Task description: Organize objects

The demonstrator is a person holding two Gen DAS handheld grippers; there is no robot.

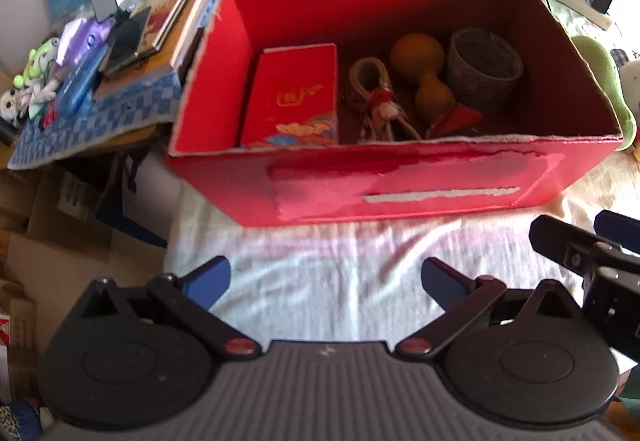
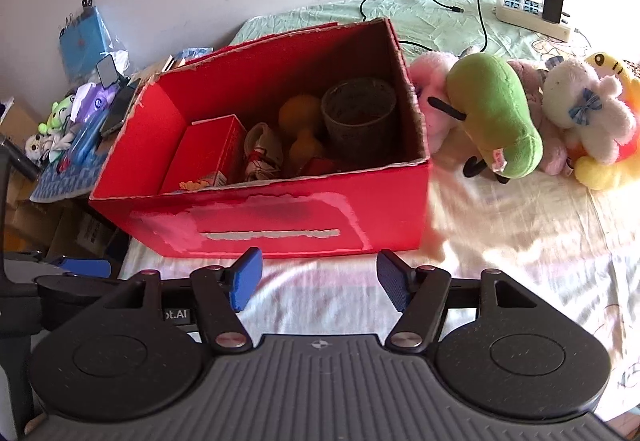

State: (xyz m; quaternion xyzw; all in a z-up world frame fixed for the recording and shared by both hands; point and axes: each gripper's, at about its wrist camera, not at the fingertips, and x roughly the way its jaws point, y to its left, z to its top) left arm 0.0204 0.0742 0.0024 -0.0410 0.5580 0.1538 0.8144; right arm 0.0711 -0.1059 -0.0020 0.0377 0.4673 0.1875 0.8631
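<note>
An open red cardboard box point(image 1: 400, 185) point(image 2: 280, 217) stands on the bed sheet. Inside lie a red packet point(image 1: 292, 97) point(image 2: 208, 157), a coiled white cord point(image 1: 376, 101) point(image 2: 262, 151), an orange gourd point(image 1: 424, 73) point(image 2: 300, 129) and a grey cup point(image 1: 484, 65) point(image 2: 360, 113). My left gripper point(image 1: 326, 283) hovers open before the box's front wall, nothing between its blue pads. My right gripper point(image 2: 318, 281) is open too, just in front of the box. Right of the box lie plush toys: green point(image 2: 496, 113), pink point(image 2: 434, 97), white point(image 2: 584, 105) and yellow point(image 2: 612, 161).
A cluttered side table point(image 1: 92, 121) with books, a phone and small toys stands left of the box. A power strip point(image 2: 532, 11) with a charger and black cables lies at the back of the bed. Cardboard boxes point(image 1: 60, 217) sit on the floor at the left.
</note>
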